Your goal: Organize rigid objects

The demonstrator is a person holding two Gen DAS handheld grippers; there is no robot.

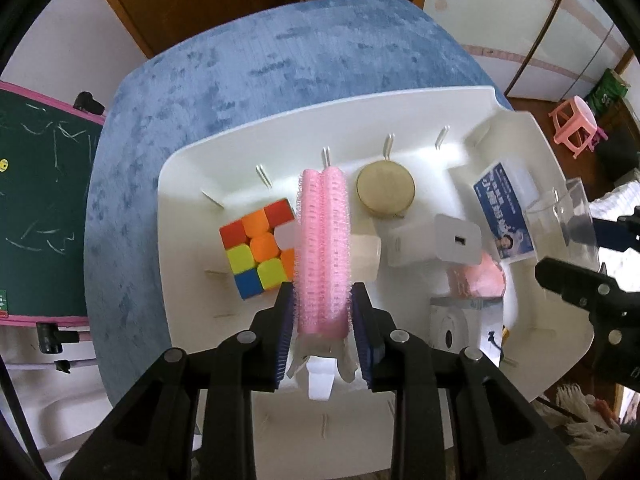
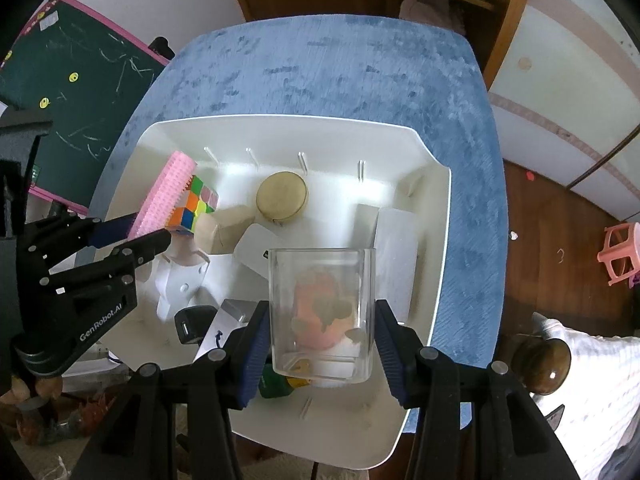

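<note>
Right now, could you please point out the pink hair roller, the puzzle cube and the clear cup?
pink hair roller (image 1: 322, 248), left wrist view, mid-body.
puzzle cube (image 1: 256, 252), left wrist view, top face.
clear cup (image 2: 322, 312), right wrist view, front wall.

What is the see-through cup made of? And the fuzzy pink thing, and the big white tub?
The see-through cup looks like clear hard plastic or glass: things show through it. The pink roller seems to be plastic covered in tiny bristles. The white tub looks like smooth, slightly shiny plastic.

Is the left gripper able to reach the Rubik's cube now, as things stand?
Probably not yet. The left gripper is shut on the pink hair roller, which lies partly over the Rubik's cube in the white bin. It would need to put the roller down first.
</note>
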